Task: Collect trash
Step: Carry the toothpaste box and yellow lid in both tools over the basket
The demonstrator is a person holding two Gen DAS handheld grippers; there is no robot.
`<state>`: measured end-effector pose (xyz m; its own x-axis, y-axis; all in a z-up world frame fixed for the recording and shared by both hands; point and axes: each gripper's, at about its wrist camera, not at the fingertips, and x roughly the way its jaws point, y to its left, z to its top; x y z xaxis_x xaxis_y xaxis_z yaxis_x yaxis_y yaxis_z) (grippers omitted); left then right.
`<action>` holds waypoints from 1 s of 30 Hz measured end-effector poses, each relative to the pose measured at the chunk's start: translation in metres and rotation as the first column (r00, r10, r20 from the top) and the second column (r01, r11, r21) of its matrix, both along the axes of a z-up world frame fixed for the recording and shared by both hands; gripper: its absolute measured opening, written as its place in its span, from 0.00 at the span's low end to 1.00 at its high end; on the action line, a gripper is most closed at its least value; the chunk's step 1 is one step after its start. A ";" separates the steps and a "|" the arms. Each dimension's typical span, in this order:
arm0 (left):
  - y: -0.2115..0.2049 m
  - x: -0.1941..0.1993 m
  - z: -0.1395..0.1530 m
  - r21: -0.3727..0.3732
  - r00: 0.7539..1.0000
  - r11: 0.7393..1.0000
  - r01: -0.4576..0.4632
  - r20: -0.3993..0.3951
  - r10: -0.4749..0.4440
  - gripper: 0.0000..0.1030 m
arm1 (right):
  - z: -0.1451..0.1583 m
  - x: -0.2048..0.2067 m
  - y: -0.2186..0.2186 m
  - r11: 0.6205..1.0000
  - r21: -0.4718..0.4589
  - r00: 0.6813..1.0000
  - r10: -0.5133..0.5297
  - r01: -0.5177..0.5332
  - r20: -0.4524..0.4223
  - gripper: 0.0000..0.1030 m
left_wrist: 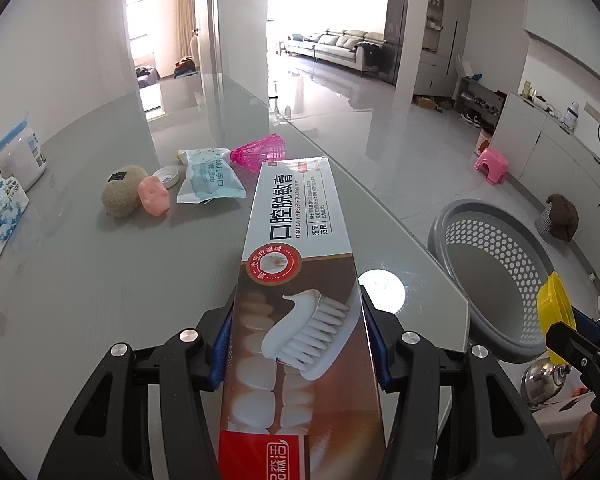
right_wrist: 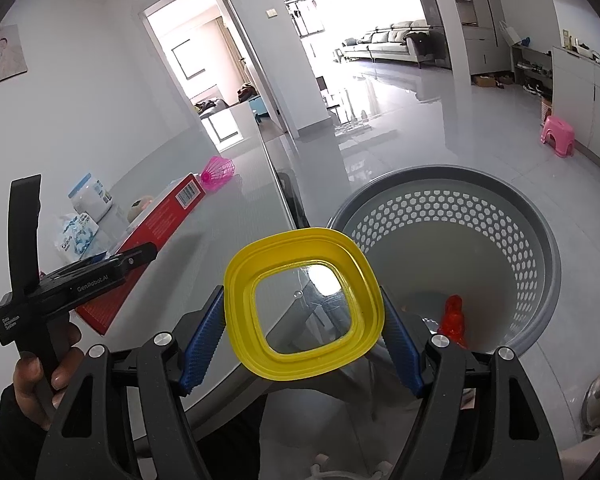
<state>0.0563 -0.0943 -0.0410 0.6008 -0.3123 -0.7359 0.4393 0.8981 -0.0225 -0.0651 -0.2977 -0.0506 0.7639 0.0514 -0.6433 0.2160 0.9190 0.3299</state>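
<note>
My left gripper (left_wrist: 298, 332) is shut on a long toothpaste box (left_wrist: 296, 248) and holds it above the grey table (left_wrist: 100, 300). The box's red side also shows in the right wrist view (right_wrist: 156, 216). My right gripper (right_wrist: 304, 320) is shut on a yellow square lid (right_wrist: 304, 306) with a clear window, held near the table's edge, just left of the grey perforated basket (right_wrist: 540, 240). The lid (left_wrist: 554, 312) and basket (left_wrist: 496, 276) also show in the left wrist view. A red item (right_wrist: 454, 318) lies in the basket.
On the table lie a pink shuttlecock (left_wrist: 260, 152), a blue-white wrapper (left_wrist: 210, 178), a white cap (left_wrist: 167, 176), a pink piece (left_wrist: 154, 196), a beige ball (left_wrist: 122, 196), a tissue pack (left_wrist: 0, 216) and a white jar (left_wrist: 20, 156). A pink stool (left_wrist: 491, 165) stands on the floor.
</note>
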 end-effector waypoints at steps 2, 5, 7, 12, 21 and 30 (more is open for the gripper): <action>-0.003 -0.005 0.003 -0.005 1.000 1.000 0.012 0.004 -0.012 0.50 | -0.001 -0.004 -0.004 1.000 0.005 1.000 -0.009 0.009 0.001 0.69; -0.009 -0.011 0.008 -0.017 0.999 0.999 0.034 0.012 -0.034 0.50 | -0.001 -0.009 -0.010 1.000 0.012 1.000 -0.021 0.021 0.005 0.69; -0.016 -0.016 0.010 -0.023 0.999 0.998 0.052 0.015 -0.051 0.50 | -0.001 -0.013 -0.014 0.999 0.010 0.999 -0.032 0.032 0.005 0.69; -0.040 -0.026 0.013 -0.035 0.994 0.994 0.105 0.020 -0.105 0.50 | -0.001 -0.025 -0.027 0.997 0.014 0.997 -0.076 0.076 0.010 0.69; -0.099 -0.049 0.008 -0.041 0.969 0.969 0.245 0.024 -0.244 0.50 | -0.012 -0.040 -0.065 0.983 0.013 0.983 -0.183 0.183 -0.025 0.69; -0.146 -0.059 -0.011 -0.008 0.949 0.949 0.315 -0.002 -0.315 0.50 | -0.026 -0.040 -0.091 0.973 0.015 0.972 -0.230 0.231 -0.049 0.69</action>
<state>-0.0023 -0.2405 -0.0522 0.4689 -0.4908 -0.7344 0.6995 0.7140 -0.0305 -0.1053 -0.3889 -0.0766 0.7258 -0.1091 -0.6792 0.4369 0.8358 0.3326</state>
